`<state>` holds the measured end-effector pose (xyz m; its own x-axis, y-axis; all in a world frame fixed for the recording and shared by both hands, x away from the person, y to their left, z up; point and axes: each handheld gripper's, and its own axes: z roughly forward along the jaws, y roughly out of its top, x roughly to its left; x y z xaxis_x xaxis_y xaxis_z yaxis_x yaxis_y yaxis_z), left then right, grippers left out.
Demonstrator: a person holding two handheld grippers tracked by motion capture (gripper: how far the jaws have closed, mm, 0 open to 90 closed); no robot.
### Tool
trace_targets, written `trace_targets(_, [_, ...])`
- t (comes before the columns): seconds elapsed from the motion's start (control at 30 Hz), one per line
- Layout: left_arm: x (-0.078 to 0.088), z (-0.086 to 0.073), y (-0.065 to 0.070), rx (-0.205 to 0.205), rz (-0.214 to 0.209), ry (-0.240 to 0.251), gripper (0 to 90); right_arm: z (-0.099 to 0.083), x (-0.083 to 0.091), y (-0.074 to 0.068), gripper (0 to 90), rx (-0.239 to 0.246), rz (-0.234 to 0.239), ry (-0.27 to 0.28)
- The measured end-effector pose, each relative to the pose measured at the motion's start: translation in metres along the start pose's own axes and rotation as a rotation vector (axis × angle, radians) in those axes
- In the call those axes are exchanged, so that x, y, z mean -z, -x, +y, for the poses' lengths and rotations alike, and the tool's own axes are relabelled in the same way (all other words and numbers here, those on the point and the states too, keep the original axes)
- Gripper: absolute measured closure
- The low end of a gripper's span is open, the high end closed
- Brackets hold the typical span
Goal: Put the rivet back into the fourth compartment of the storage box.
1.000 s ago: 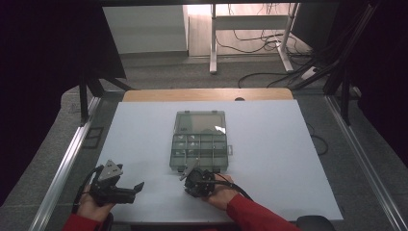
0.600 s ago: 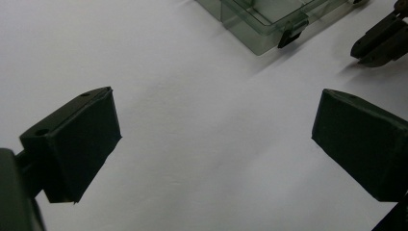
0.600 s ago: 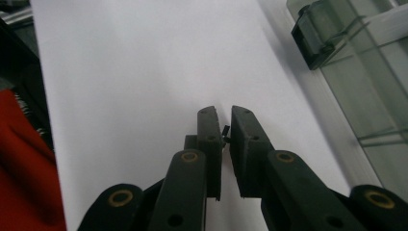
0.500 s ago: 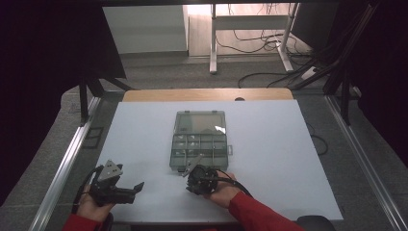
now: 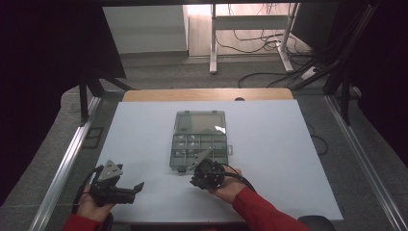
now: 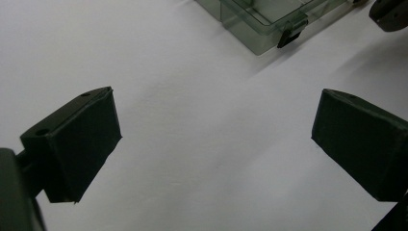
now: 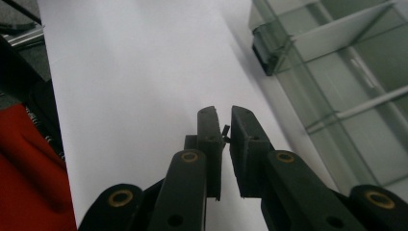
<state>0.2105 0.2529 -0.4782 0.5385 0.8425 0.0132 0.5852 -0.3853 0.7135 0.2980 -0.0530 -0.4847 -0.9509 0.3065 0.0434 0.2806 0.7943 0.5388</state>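
Now your right gripper point(image 7: 225, 126) hangs just off the box's point(image 5: 198, 139) near edge, jaws nearly together on a tiny dark part point(image 7: 225, 131). Any slack and it drops. Your left gripper point(image 6: 211, 139) gapes wide and empty, box ahead of it.

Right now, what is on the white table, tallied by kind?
Clear compartment box, lid open: 1
Hand-held grippers: 2, the left gripper and the right gripper
Small dark piece pinched in the right gripper's jaws: 1
Total: 4
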Motion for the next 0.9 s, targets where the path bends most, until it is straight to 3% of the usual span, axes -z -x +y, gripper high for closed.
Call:
trace_targets(0.6, [0.0,0.0,0.0,-0.001,-0.001,0.0,3.7,-0.004,0.022,0.018,82.8,-0.056,-0.032,0.038])
trace_targets(0.9, [0.0,0.0,0.0,-0.002,-0.001,0.0,3.7,-0.009,0.036,0.038,82.8,-0.102,-0.085,0.066])
